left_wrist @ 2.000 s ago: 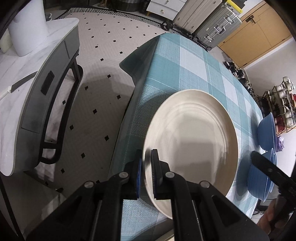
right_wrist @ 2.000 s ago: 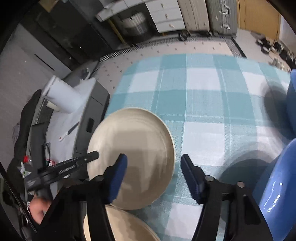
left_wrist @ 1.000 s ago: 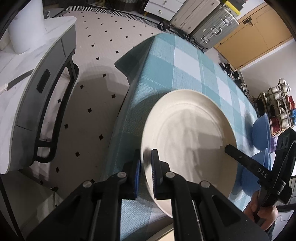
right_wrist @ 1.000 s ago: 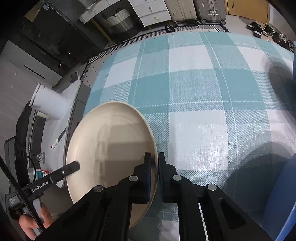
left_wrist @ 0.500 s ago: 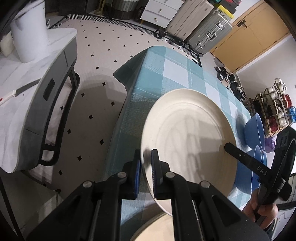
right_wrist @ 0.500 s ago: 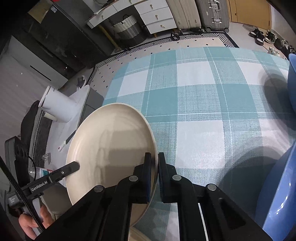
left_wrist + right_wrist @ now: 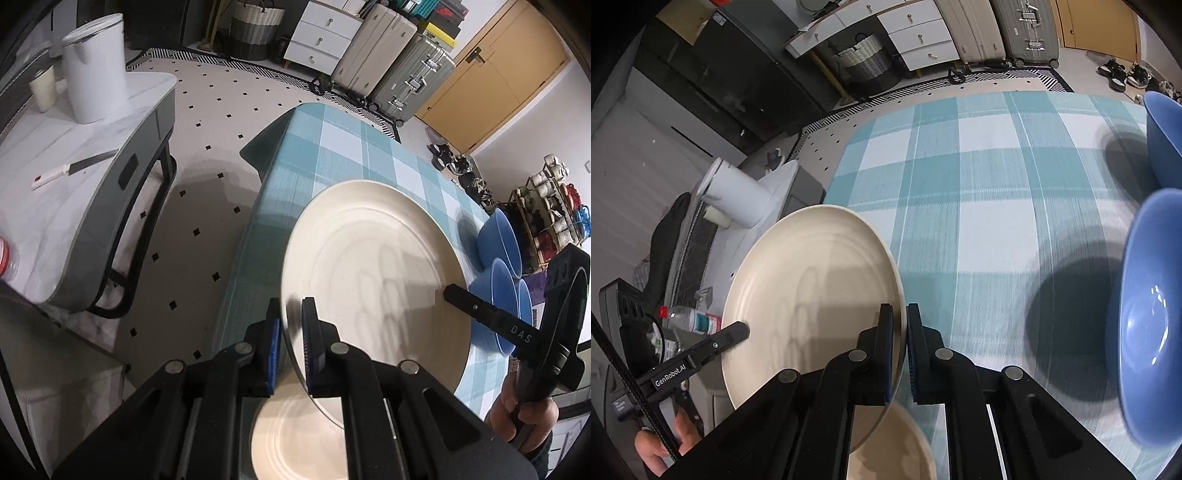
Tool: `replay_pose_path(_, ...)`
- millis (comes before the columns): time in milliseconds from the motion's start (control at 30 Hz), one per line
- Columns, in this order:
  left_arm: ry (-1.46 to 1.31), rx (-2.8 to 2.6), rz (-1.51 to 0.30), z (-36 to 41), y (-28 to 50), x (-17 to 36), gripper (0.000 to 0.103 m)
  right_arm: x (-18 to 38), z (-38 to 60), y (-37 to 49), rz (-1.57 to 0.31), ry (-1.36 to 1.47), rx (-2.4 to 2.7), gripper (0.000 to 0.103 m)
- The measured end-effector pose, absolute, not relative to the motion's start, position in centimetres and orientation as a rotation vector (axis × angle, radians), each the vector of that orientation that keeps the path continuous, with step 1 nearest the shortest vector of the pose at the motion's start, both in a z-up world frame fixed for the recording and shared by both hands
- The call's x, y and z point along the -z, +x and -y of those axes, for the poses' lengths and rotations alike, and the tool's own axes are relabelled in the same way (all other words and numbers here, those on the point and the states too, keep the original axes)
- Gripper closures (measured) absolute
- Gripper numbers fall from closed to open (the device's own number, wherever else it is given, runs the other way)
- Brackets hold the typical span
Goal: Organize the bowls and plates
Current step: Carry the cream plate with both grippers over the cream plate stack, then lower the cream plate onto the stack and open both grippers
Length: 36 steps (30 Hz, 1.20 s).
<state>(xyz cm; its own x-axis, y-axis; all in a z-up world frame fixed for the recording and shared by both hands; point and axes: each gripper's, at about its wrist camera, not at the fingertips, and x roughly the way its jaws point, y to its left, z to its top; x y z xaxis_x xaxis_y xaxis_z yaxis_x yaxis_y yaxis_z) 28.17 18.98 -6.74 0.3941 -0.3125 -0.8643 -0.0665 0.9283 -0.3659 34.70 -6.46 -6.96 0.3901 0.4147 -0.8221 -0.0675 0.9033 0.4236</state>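
Observation:
A large cream plate [image 7: 369,277] hangs tilted above the teal checked tablecloth [image 7: 332,147], held from two sides. My left gripper [image 7: 291,310] is shut on its near-left rim. My right gripper [image 7: 899,314] is shut on the opposite rim of the same plate [image 7: 812,288]. A second cream plate [image 7: 295,435] lies below it at the table's near edge, partly hidden by the fingers; the right wrist view shows this lower plate [image 7: 894,443] too. Three blue bowls [image 7: 498,236] sit at the right side of the table, the nearest bowl [image 7: 1148,314] close to my right gripper.
A grey side table [image 7: 110,184] to the left carries a white kettle [image 7: 92,62] and a knife [image 7: 74,170]. Suitcases [image 7: 388,66] and drawers line the far wall. A shoe rack [image 7: 546,214] stands beyond the bowls. A person's hand [image 7: 524,413] grips the right tool.
The right gripper closed on the plate's rim two seconds back. Since then both grippers have risen with the plate, and the second cream plate has come into view beneath it.

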Motion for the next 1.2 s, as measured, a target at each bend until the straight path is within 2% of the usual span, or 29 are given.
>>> replay_pose_path(667,-0.308,0.079,-1.129,-18.1,18.5,8.7,0.095,8.7,5.7,24.8,-1.069,0.284,-0.363,0.096)
replay_pose_path(1200,-0.274,0.034,-1.130,-17.0,16.0,10.9,0.094,11.1,5.4,21.1,-1.032,0.162,-0.361,0.095)
